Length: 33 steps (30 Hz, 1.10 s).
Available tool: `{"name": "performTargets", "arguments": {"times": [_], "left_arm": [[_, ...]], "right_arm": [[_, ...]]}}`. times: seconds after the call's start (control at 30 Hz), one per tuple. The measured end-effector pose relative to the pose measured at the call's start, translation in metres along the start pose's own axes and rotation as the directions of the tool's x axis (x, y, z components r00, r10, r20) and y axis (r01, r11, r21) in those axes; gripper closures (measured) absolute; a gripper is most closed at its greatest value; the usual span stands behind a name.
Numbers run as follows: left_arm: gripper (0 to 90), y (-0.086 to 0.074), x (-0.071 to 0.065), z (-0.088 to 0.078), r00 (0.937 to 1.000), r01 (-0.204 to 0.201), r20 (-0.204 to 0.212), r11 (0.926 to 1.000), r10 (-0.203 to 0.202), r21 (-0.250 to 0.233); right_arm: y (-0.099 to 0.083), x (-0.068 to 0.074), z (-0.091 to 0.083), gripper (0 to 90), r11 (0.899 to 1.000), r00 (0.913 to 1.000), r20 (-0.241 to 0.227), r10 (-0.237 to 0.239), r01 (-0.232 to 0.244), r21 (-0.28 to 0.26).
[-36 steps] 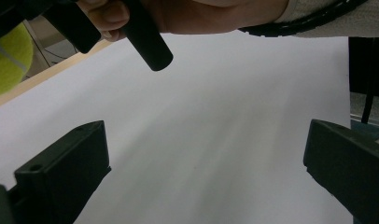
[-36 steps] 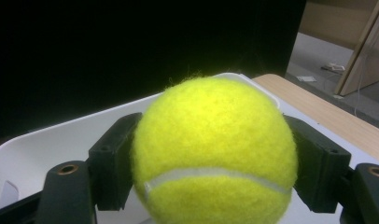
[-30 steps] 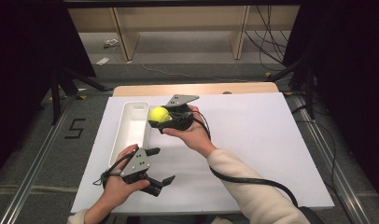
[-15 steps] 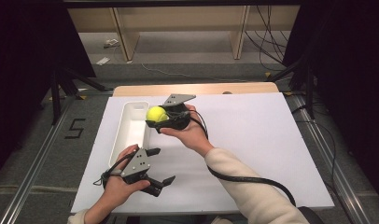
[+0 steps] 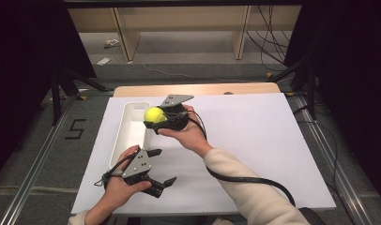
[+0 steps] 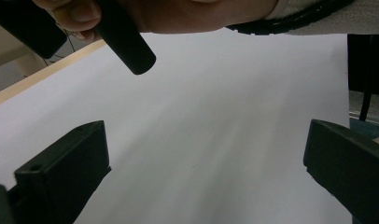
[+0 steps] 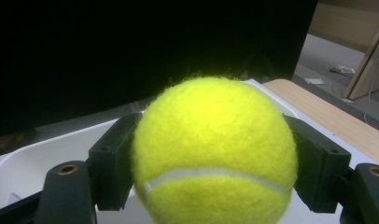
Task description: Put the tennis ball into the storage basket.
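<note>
White bin (image 5: 125, 136) lies beside tongs (image 5: 153, 121) gripping the tennis ball (image 5: 154, 115).

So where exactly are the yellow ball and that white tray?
yellow ball (image 7: 211, 149), right gripper view, middle of its felt.
white tray (image 5: 117, 146), high view, its left rim.

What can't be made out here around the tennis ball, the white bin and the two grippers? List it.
- Bin floor: in the right gripper view the tennis ball hides most of the white bin.
- Ball's underside: cut off by that view's bottom edge.
- Right gripper jaws: in the high view too small to see how they grip.
- Left gripper: its jaws are cut off by the left gripper view's edges.
</note>
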<state>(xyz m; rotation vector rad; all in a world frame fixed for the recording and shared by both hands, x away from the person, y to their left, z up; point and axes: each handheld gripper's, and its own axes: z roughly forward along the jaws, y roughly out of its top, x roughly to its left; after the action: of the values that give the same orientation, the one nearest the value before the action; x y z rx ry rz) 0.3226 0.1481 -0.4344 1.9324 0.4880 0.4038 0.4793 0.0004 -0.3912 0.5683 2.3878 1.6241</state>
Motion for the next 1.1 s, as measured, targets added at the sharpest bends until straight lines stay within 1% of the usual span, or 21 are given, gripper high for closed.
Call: {"name": "performTargets", "arguments": {"times": [0.07,1.1], "left_arm": [[0.0,0.0,0.0,0.0,1.0,0.0,-0.002,1.0,0.0,-0.001],[0.0,0.0,0.0,0.0,1.0,0.002,0.002,1.0,-0.002,0.001]], "right_arm": [[0.001,0.0,0.001,26.9,1.0,1.0,0.0,-0.006,0.006,0.004],[0.005,0.006,0.011,26.9,1.0,0.9998,-0.018,-0.009,0.009,0.007]]}}
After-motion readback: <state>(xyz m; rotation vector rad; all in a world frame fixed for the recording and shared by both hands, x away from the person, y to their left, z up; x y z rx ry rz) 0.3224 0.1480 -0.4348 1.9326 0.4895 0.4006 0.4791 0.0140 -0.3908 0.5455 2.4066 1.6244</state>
